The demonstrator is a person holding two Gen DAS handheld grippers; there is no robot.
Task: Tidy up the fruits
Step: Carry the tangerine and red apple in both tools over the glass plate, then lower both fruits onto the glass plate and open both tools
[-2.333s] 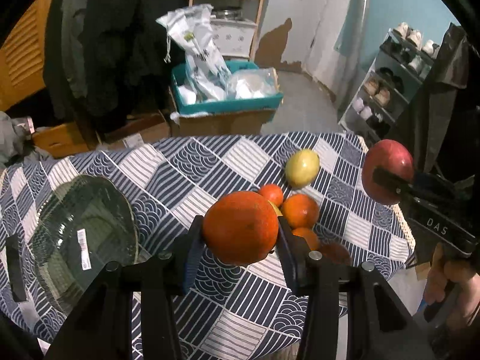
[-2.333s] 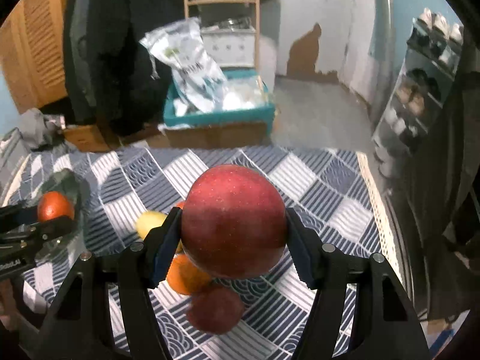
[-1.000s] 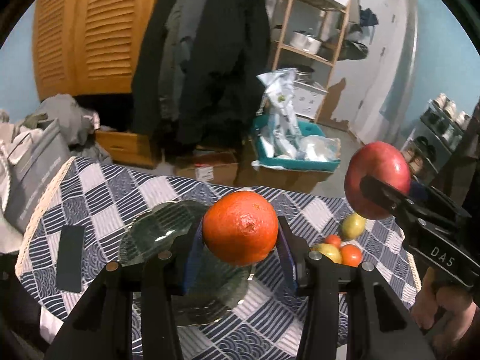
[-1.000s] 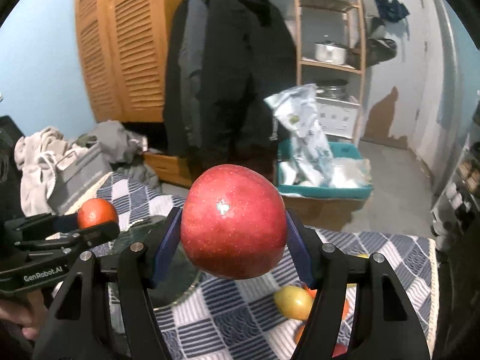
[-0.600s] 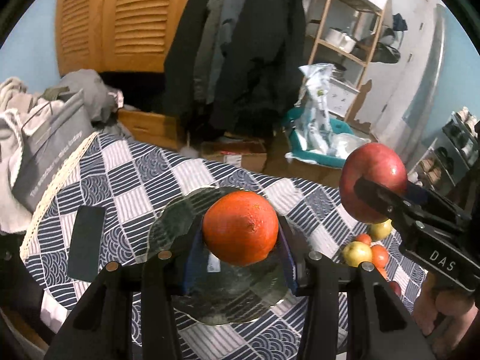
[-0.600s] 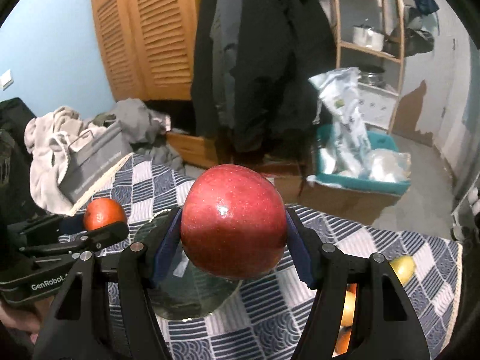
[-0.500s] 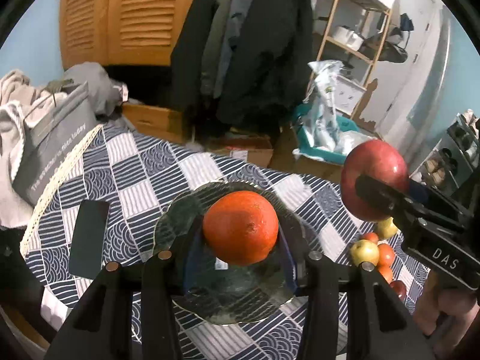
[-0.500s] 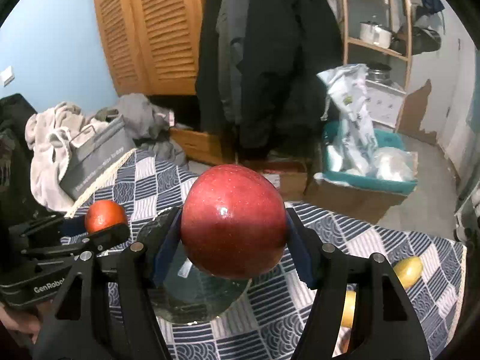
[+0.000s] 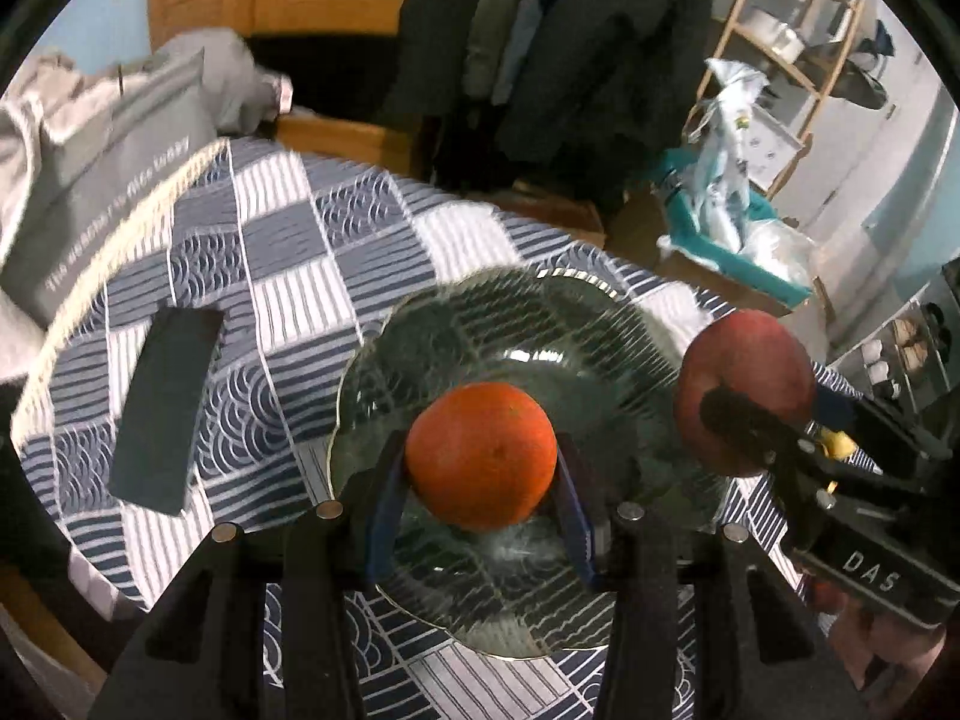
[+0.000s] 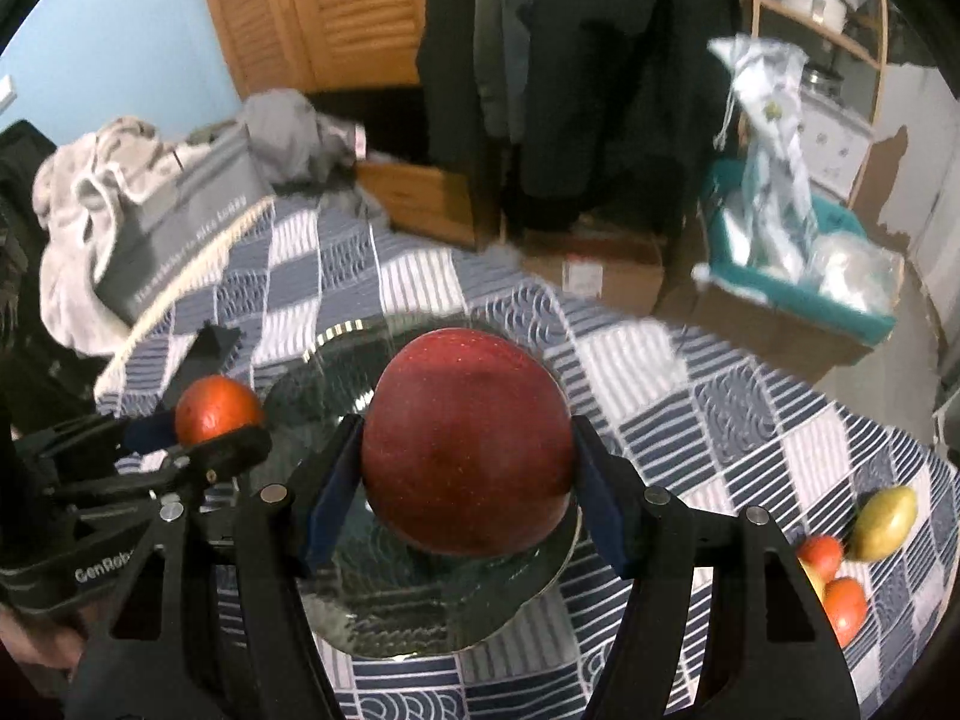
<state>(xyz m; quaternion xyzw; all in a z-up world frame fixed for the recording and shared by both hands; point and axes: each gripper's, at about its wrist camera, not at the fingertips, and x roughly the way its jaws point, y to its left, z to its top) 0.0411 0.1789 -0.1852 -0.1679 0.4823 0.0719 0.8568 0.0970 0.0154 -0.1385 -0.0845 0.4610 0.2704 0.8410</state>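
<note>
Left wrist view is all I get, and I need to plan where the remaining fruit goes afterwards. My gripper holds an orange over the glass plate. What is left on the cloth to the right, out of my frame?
Observer: In the right wrist view a yellow-green fruit lies on the checked cloth near its right edge, apart from the glass plate.
Operator: Anything else beside it?
Observer: Yes, two small orange-red fruits lie close by, just nearer the camera.
Operator: Is the apple gripped squarely?
Observer: The right gripper has the apple clamped on both sides, over the plate.
</note>
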